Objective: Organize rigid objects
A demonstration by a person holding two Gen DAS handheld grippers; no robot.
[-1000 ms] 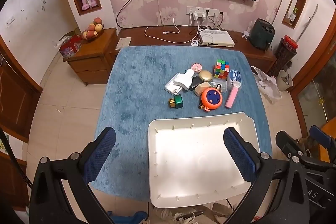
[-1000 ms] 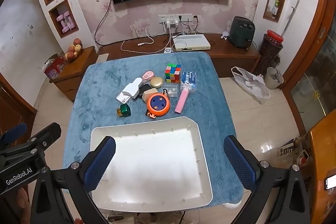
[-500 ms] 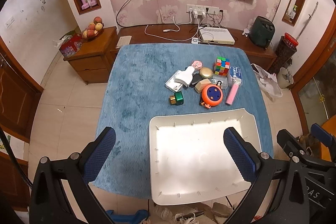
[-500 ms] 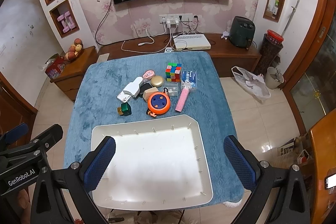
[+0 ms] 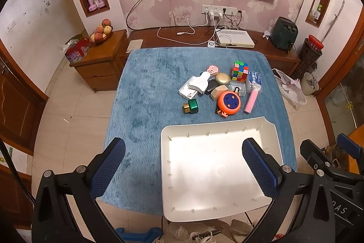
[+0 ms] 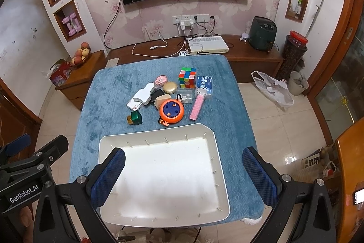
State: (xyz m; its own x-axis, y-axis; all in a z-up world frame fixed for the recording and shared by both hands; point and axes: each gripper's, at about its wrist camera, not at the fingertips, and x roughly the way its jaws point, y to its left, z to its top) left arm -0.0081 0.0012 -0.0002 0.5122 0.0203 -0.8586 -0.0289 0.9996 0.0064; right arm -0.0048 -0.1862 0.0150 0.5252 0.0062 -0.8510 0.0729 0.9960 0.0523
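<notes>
An empty white tray (image 5: 218, 129) (image 6: 157, 131) lies at the near edge of a blue-covered table (image 5: 154, 88) (image 6: 107, 88). Beyond it sits a cluster of small rigid items: an orange round reel (image 5: 229, 103) (image 6: 171, 111), a green cube-shaped bottle (image 5: 191, 106) (image 6: 135, 118), a colour cube (image 5: 239, 70) (image 6: 187, 77), a pink stick (image 5: 251, 101) (image 6: 197, 107), a white scanner-like device (image 5: 199, 84) (image 6: 143, 95) and a gold round case (image 5: 222, 78) (image 6: 169, 87). My left gripper (image 5: 183, 164) and right gripper (image 6: 183, 165) hover high above the near table edge, both open and holding nothing.
A wooden side cabinet (image 5: 100, 60) with a fruit bowl (image 5: 101, 33) stands left of the table. A low TV bench (image 6: 238, 54) with cables, a white box and a dark appliance runs behind. A bin and white bag (image 6: 273, 90) sit on the tiled floor at right.
Both views have drifted slightly back and up, so the table and tray sit a little lower in frame. Nothing on the table moved and both grippers stayed open.
</notes>
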